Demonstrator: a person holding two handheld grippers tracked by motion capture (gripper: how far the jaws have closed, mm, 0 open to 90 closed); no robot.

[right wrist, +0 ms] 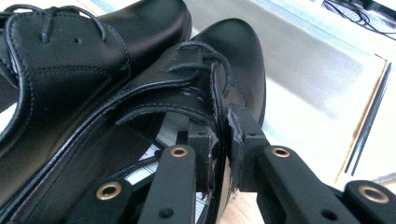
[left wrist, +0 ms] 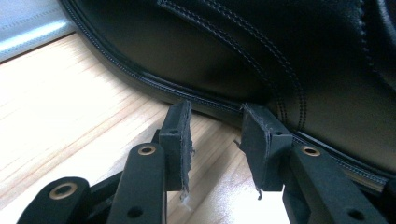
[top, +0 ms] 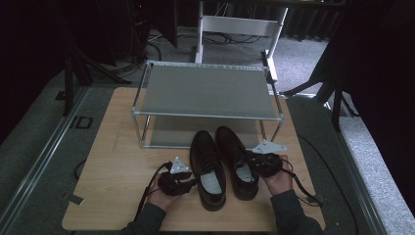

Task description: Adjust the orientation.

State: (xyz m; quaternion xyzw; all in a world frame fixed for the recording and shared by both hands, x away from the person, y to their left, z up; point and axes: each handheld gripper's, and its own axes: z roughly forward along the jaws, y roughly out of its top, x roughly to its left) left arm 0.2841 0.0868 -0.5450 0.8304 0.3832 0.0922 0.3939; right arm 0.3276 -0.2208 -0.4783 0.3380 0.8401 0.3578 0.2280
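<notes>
Two black leather lace-up shoes stand side by side on the wooden table, toes toward the rack: the left shoe [top: 208, 169] and the right shoe [top: 235, 156]. My right gripper [right wrist: 223, 140] is shut on the outer side wall of the right shoe [right wrist: 233, 51] near the laces, one jaw inside the opening and one outside. In the high view the right gripper [top: 250, 160] sits at that shoe's right side. My left gripper [left wrist: 215, 135] is open, its jaws just short of the left shoe's [left wrist: 233, 51] sole edge. From above, the left gripper [top: 192, 182] lies left of that shoe.
A two-tier metal shoe rack [top: 205, 115] with grey shelves stands at the back of the table [top: 117, 161], right behind the shoe toes. Its lower shelf [right wrist: 303, 70] lies just past the right shoe. Cables trail from both grippers over the table's front.
</notes>
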